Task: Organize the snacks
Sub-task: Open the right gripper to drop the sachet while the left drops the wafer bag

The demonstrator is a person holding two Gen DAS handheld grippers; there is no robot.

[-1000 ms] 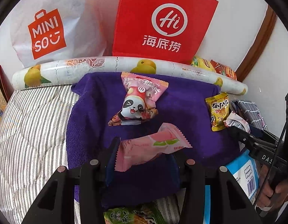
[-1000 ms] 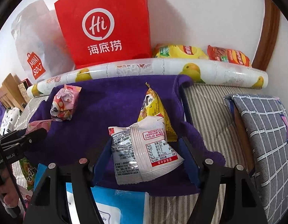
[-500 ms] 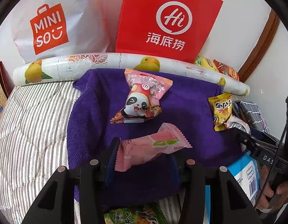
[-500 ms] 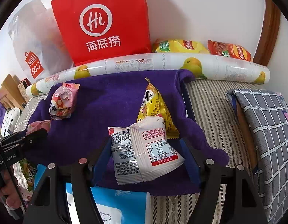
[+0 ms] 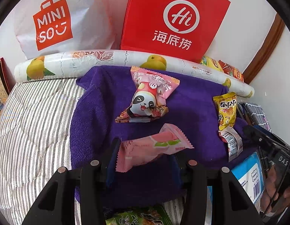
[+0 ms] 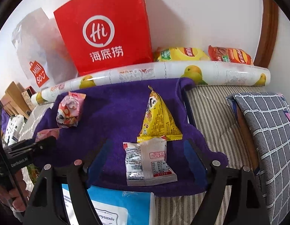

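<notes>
- The left gripper (image 5: 145, 155) is clenched on a pink peach-print packet (image 5: 152, 146), which juts out between its fingers above the near part of the purple towel (image 5: 99, 116).
- The right gripper (image 6: 146, 161) stands released, its jaws spread wide on either side of a white packet (image 6: 147, 164) that lies flat on the towel (image 6: 111, 116) near its front edge, touching neither finger.
- A yellow packet (image 6: 160, 120) lies just behind the white one, its lower seam touching the white packet's top edge, near the towel's right edge.
- A pink panda packet (image 5: 146, 97) sits toward the towel's back edge, left of the middle in the right wrist view (image 6: 69, 112).
- The towel is spread over a striped cover (image 5: 32, 123); a rolled fruit-print sheet (image 5: 111, 58) lies along the towel's back edge.
- Behind the roll a red Hi bag (image 6: 107, 30) and a white Miniso bag (image 5: 56, 18) stand against the wall, with a yellow chip bag (image 6: 180, 53) and a red-orange chip bag (image 6: 230, 55) to the right of the red bag.
- A blue-and-white pack (image 6: 114, 206) lies at the towel's front edge, and a green packet (image 5: 139, 216) lies below the left gripper.
- A grey checked cushion (image 6: 268, 135) lies at the right, apart from the towel.
</notes>
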